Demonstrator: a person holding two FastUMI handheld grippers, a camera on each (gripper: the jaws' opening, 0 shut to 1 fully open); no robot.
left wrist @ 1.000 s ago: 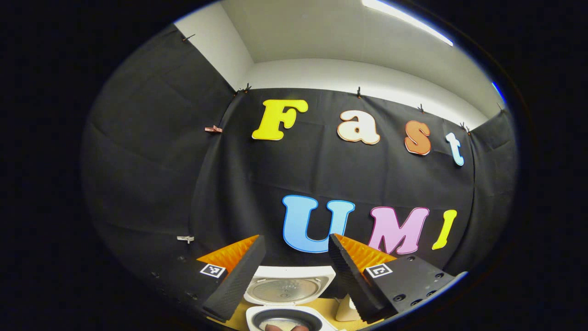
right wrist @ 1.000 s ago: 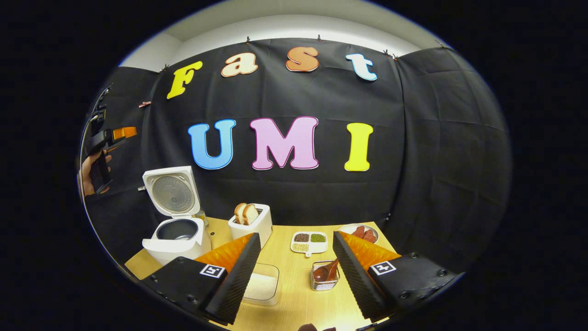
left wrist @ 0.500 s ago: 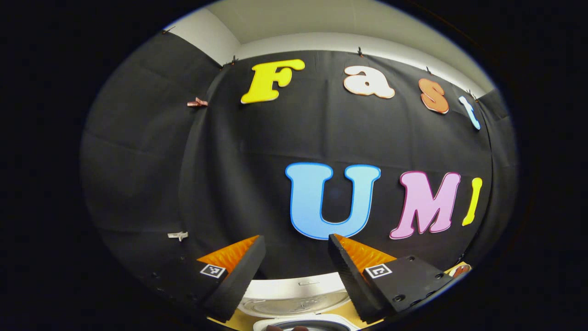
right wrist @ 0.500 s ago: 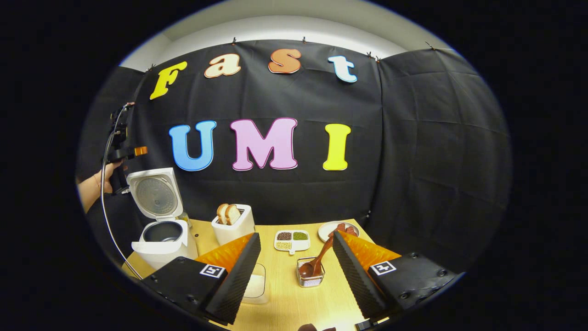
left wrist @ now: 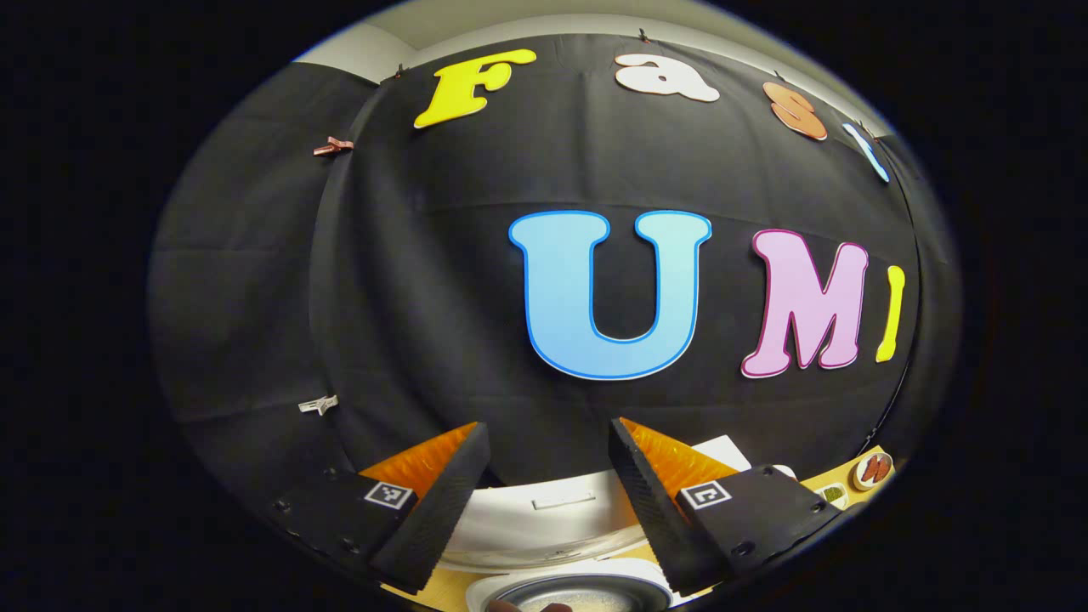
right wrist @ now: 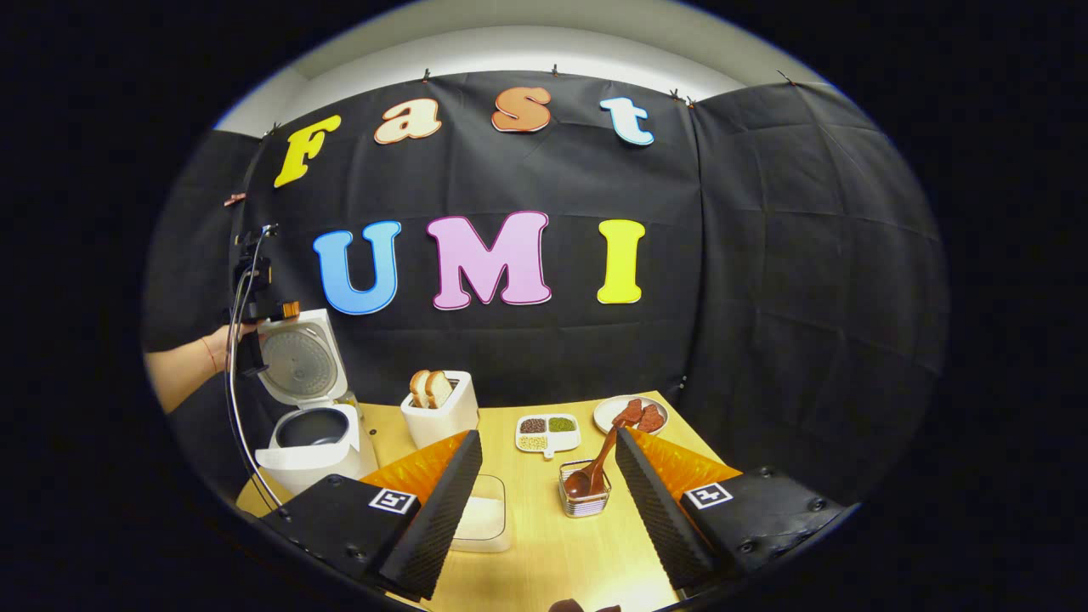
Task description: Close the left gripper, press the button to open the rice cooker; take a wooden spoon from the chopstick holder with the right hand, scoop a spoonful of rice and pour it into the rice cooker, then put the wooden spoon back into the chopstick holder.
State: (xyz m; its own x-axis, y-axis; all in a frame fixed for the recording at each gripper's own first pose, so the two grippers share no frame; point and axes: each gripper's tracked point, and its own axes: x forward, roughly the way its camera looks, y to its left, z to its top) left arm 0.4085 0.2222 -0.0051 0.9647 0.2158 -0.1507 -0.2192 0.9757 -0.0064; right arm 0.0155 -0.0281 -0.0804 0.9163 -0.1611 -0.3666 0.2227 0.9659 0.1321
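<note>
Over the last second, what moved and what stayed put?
The left hand-held gripper, seen in the right gripper view, came down and in to the open rice cooker lid. The right hand-held gripper edged nearer the wooden spoon in the chopstick holder. Both stayed open and empty; the tabletop items did not move.

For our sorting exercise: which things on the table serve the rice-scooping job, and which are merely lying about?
Job:
rice cooker, lid up
wooden spoon
chopstick holder
rice container

Lying about:
toaster with bread
divided dish of beans
plate of sausages
</note>
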